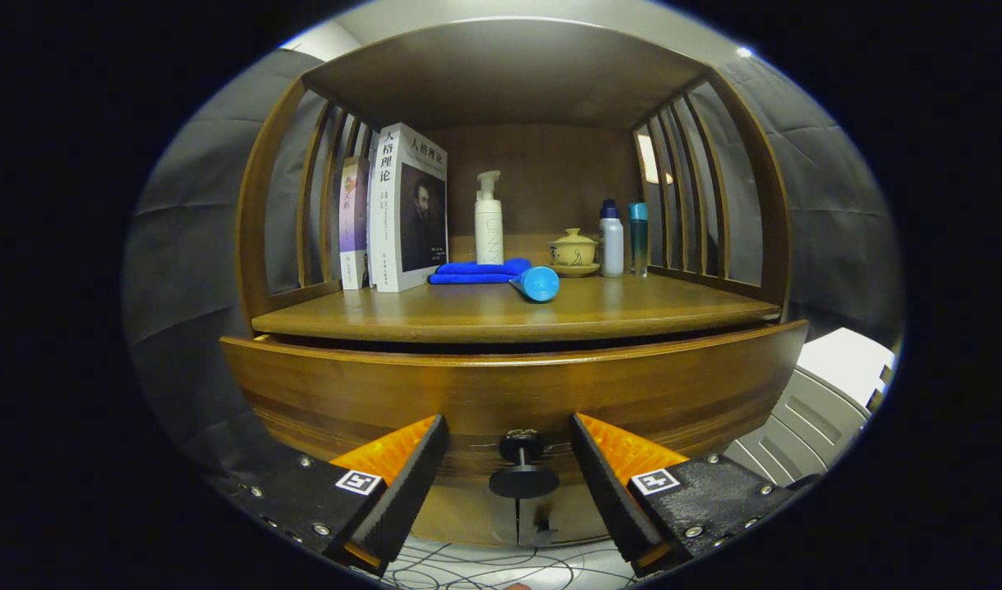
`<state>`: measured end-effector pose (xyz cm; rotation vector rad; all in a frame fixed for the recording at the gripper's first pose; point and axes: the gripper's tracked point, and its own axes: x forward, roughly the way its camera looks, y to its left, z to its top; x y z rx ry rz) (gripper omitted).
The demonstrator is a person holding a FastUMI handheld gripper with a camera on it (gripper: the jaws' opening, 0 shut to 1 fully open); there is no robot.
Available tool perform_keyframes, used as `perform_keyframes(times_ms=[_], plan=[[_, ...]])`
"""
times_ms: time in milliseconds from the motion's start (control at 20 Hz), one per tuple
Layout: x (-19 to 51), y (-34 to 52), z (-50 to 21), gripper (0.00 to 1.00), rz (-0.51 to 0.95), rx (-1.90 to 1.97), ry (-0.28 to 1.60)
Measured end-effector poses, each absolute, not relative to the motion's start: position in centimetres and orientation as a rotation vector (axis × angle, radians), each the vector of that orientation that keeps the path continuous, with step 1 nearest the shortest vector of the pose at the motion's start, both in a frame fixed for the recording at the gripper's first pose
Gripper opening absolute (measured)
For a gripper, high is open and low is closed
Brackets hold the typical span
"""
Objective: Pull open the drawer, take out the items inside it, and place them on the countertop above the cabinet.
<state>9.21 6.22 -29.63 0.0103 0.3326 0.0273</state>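
The wooden drawer front curves across just ahead of my fingers, pulled a little way out from under the countertop, with a dark gap above it. Its small dark knob sits between my two fingers without touching either. My gripper is open, one finger on each side of the knob. The drawer's inside is hidden behind its front. On the countertop lie a folded blue cloth and a blue cylinder on its side.
Beyond the cloth stand two books at the left, a white pump bottle, a lidded yellow cup on a saucer and two slim bottles. Slatted wooden sides and a top shelf enclose the countertop. A white chair stands at the right.
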Motion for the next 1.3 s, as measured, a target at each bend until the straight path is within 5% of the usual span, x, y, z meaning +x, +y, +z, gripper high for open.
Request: perform_keyframes(times_ms=[500, 650, 1300], plan=[[11.1, 6.2, -29.8, 0.94, 0.023, -0.002, 0.341], [9.7, 7.2, -28.7, 0.95, 0.147, -0.042, 0.356], [6.9, 3.8, -10.3, 0.94, 0.177, -0.115, 0.230]])
